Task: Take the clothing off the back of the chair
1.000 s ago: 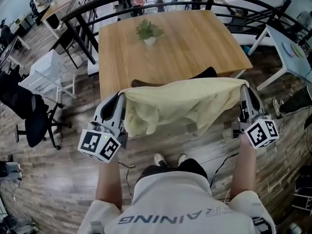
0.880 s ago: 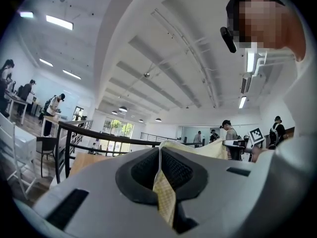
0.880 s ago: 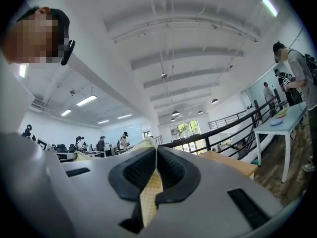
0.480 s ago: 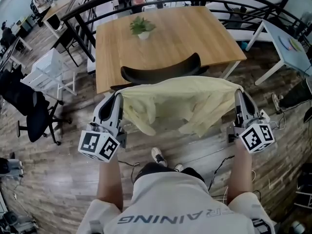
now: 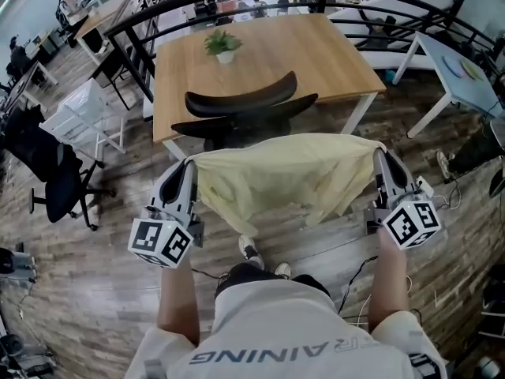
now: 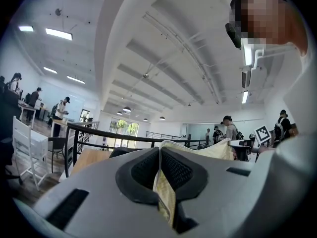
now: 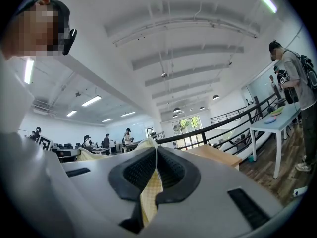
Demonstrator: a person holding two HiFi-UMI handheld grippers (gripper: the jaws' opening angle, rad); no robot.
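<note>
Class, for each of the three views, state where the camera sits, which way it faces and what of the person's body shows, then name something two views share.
Head view: on the head, facing steeply down at the garment, chair and table; forearms, shirt and shoes show.
Left gripper view: on the left hand-held gripper, looking along jaws shut on the garment; shirt at right.
Right gripper view: on the right hand-held gripper, likewise; shirt at left.
Shared: the garment, in all three.

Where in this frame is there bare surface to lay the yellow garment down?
The wooden table is bare everywhere right of the potted plant. Its near edge is crowded by the black chair; the floor at left holds a white chair and an office chair.
</note>
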